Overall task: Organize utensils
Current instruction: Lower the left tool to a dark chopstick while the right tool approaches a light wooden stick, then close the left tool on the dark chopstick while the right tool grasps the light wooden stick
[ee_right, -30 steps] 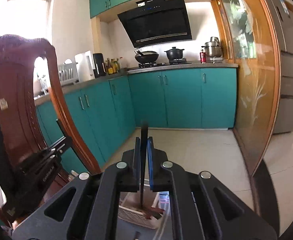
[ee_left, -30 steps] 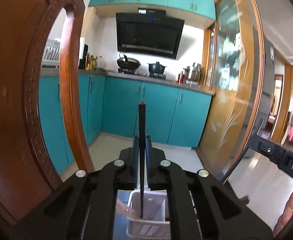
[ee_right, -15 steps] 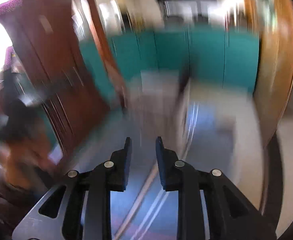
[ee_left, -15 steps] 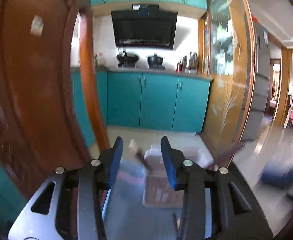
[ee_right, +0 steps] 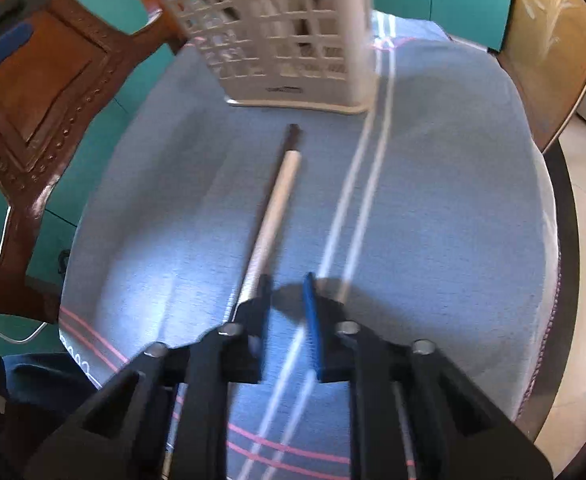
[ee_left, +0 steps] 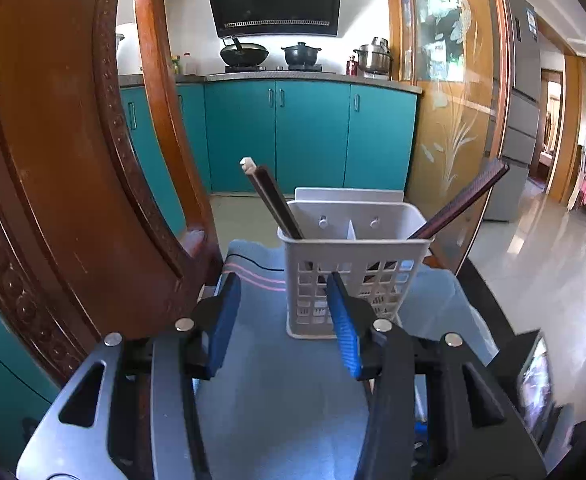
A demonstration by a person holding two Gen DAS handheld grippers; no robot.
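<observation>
Two chopsticks (ee_left: 273, 199) are leaned in the left compartment of the white caddy (ee_left: 355, 268), and a dark one (ee_left: 459, 205) in the right. Nothing is held by the left tool (ee_left: 284, 322), its fingers spread wide. One pale chopstick (ee_right: 277, 196) lies on the blue cloth (ee_right: 433, 200) beside the right tool (ee_right: 286, 304), parted and empty.

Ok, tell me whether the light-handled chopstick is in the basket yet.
Out. The chopstick lies flat on the blue cloth, before the white basket.
</observation>
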